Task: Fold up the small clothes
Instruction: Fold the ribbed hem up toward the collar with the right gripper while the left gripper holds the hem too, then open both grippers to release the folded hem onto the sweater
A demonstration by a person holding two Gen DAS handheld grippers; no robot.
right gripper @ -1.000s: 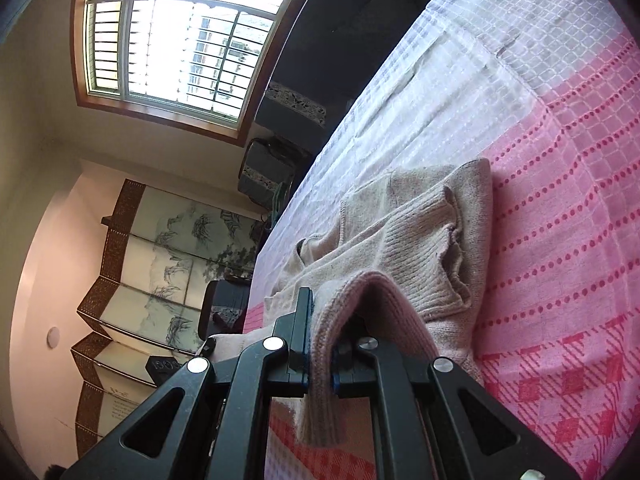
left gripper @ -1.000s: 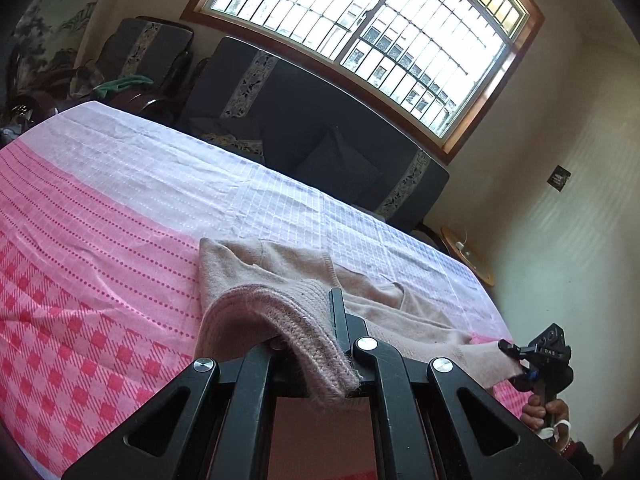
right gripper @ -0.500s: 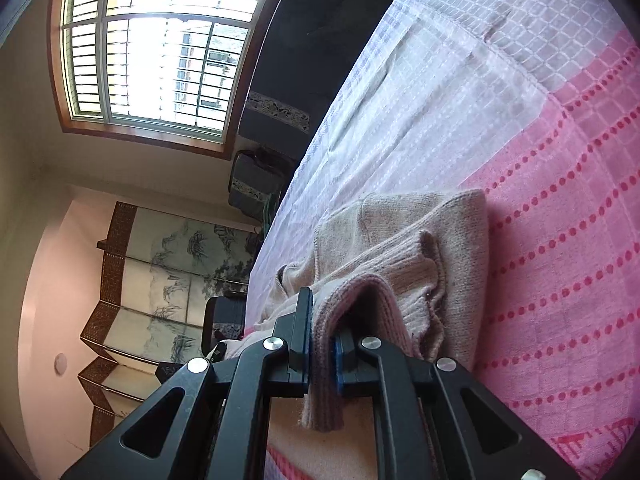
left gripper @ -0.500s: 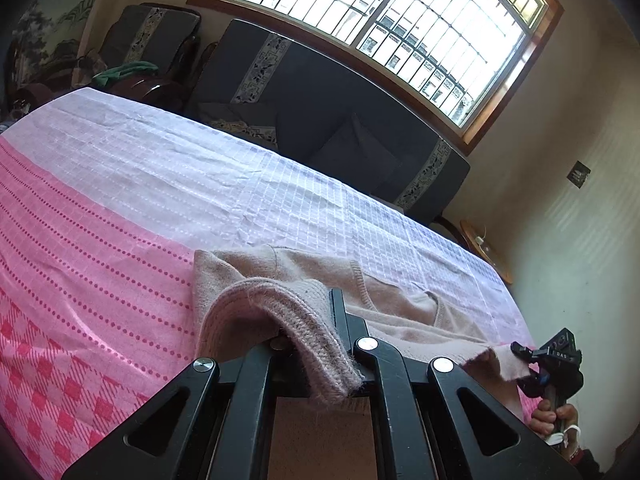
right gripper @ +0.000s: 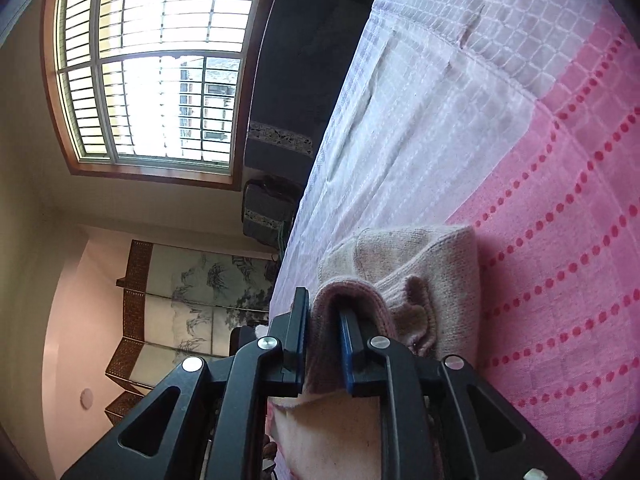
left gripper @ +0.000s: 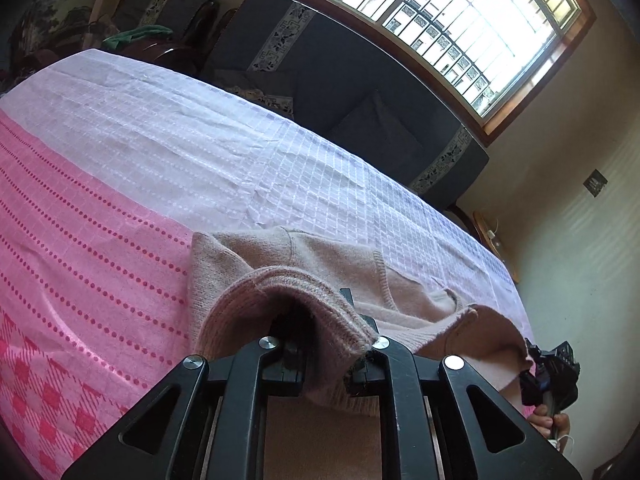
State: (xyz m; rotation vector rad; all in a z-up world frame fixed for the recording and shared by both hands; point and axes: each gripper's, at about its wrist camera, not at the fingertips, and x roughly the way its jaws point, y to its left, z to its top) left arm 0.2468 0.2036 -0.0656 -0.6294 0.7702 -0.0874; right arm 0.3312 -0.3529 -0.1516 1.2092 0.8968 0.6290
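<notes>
the small beige-pink knit sweater (left gripper: pixel 320 264) lies on the table, on the pink and white cloth (left gripper: pixel 120 208) that covers it, right where the pink dotted band meets the white checked part. its near hem is lifted off the cloth at two points and folded over toward the rest of the garment.

the left tongs (left gripper: pixel 326 344) have a thick ribbed edge of the sweater between them; the jaws are opening, and the knit still drapes across the gap and hides the pads, so whether they press on it cannot be told. the right tongs (right gripper: pixel 324 344) have a fold of the same ribbed edge running between their blue-lined fingers (right gripper: pixel 347 344); these jaws are opening too, and a slim gap shows beside the fabric, so the pads look off it. in the left view the right tongs appear small at the right edge of the frame, held by a hand (left gripper: pixel 550 424), with the sweater's other corner sagging just beside them.

room to move: left of the sweater a broad stretch of pink cloth lies bare, and beyond it the white part runs to the far table edge. a dark sofa (left gripper: pixel 360 92) stands close behind that far edge under a barred window (left gripper: pixel 460 12). the sweater's right corner lies near the right table edge. a folding screen (right gripper: pixel 192 288) stands against the wall.
</notes>
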